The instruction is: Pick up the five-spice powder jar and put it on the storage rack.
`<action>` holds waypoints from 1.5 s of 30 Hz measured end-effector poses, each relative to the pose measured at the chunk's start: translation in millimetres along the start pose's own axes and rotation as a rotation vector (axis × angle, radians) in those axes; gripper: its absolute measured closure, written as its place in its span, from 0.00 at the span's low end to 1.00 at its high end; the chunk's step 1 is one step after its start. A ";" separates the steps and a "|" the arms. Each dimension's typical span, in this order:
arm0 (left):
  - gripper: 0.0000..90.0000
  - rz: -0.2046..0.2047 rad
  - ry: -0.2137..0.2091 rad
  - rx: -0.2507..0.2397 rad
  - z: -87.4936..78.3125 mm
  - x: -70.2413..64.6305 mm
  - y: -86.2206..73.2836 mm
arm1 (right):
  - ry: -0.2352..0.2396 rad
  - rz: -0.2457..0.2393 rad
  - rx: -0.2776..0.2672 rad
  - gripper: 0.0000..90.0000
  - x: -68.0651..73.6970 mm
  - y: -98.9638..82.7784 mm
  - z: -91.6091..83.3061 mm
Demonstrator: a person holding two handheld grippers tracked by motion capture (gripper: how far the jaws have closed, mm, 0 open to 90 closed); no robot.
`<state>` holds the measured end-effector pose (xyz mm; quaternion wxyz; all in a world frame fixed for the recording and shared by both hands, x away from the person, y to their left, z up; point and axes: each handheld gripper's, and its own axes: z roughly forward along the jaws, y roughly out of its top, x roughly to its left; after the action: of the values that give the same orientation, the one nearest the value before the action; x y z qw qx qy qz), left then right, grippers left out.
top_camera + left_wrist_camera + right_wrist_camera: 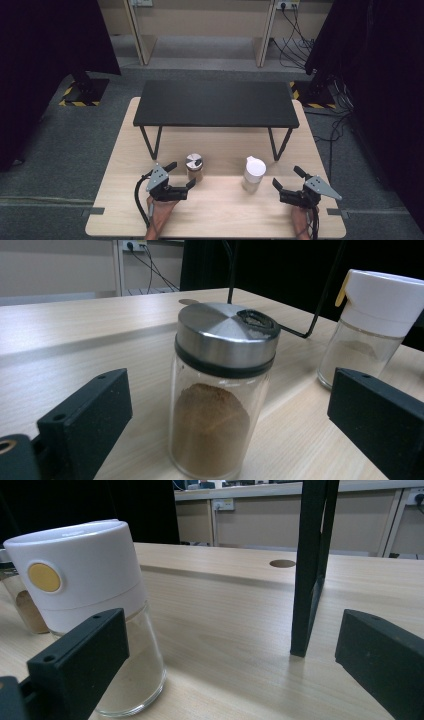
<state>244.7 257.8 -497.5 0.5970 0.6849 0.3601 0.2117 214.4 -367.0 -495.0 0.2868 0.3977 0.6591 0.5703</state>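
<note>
Left gripper [181,179]: jaws spread wide, holding nothing; its nearer jaw tip sits just beside the steel-capped jar.
Steel-capped jar [194,167]: upright on the wooden table [125,210], near the middle, straight ahead between the left jaws; long axis vertical. Clear glass, round brushed-metal lid with black band, brown powder [210,427] heaped inside.
White-capped jar [253,174]: upright, right of the steel one and apart from it; smooth white plastic cap with a yellow dot [44,577], glass base, pale powder.
Right gripper [289,179]: released, empty; this jar lies to its left, off-centre by its left jaw.
Black shelf [215,104]: matte, on thin metal legs, far side.
</note>
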 end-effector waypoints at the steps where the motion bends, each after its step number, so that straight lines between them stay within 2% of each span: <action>1: 0.04 0.001 0.002 0.005 4.3 -1.9 1.1 | 0.000 0.000 0.000 0.01 -0.1 0.0 0.0; 7: 0.03 -0.002 0.016 0.020 15.9 -4.6 1.9 | 0.002 0.001 -0.001 0.01 -0.5 -0.2 -0.2; 16: 0.04 -0.012 0.020 0.030 25.2 -6.0 4.7 | 0.005 0.003 -0.002 0.01 -1.2 -0.4 -0.1; 21: 0.04 -0.008 0.037 0.036 31.0 -9.5 6.1 | 0.006 0.003 -0.002 0.01 -1.3 -0.4 0.0; 27: 0.06 -0.025 0.048 0.042 37.3 -7.8 7.1 | 0.007 0.004 -0.002 0.01 -1.6 -0.4 0.0; 39: 0.14 -0.011 0.050 0.057 46.4 -10.6 9.9 | 0.011 0.005 -0.002 0.01 -2.4 -0.5 0.1; 45: 0.20 -0.001 0.071 0.070 50.0 -14.1 11.7 | 0.013 0.007 -0.002 0.01 -2.8 -0.7 0.1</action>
<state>274.3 213.7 -494.1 0.5598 0.6971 0.3886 0.2226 215.8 -369.3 -495.9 0.2812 0.3959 0.6589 0.5745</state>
